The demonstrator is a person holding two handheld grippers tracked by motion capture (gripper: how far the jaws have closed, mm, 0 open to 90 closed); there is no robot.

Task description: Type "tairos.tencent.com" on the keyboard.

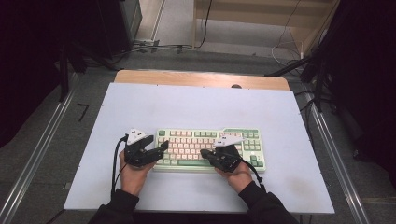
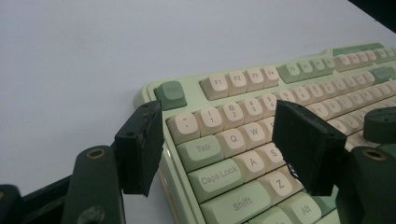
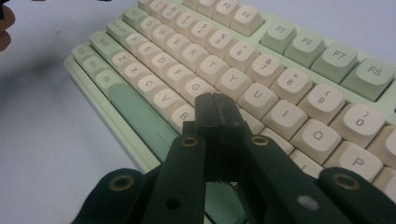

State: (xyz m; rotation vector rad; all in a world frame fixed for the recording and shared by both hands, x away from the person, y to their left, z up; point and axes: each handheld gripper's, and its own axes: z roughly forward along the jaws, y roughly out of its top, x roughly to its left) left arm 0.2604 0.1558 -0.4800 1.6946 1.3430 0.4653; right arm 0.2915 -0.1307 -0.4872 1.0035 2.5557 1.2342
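A pale green keyboard (image 1: 205,135) with cream keys lies near the front of the white tabletop (image 1: 187,105). My left gripper (image 1: 161,149) sits at its left end, open. In the left gripper view the left gripper (image 2: 222,140) has one jaw outside the keyboard's (image 2: 237,81) left edge and the other over the letter keys near Z and S. Nothing is pressed between them. My right gripper (image 1: 203,152) points left over the keyboard's lower middle. In the right gripper view the right gripper (image 3: 215,105) is shut, with its tips over the keyboard (image 3: 280,60) around the H key. Whether they touch a key I cannot tell.
The tabletop's wooden far edge (image 1: 201,78) lies beyond the keyboard. Metal rails (image 1: 42,149) run along both sides of the table. Cables (image 1: 154,46) lie on the floor behind it. Part of the other hand (image 3: 4,28) shows in the right gripper view.
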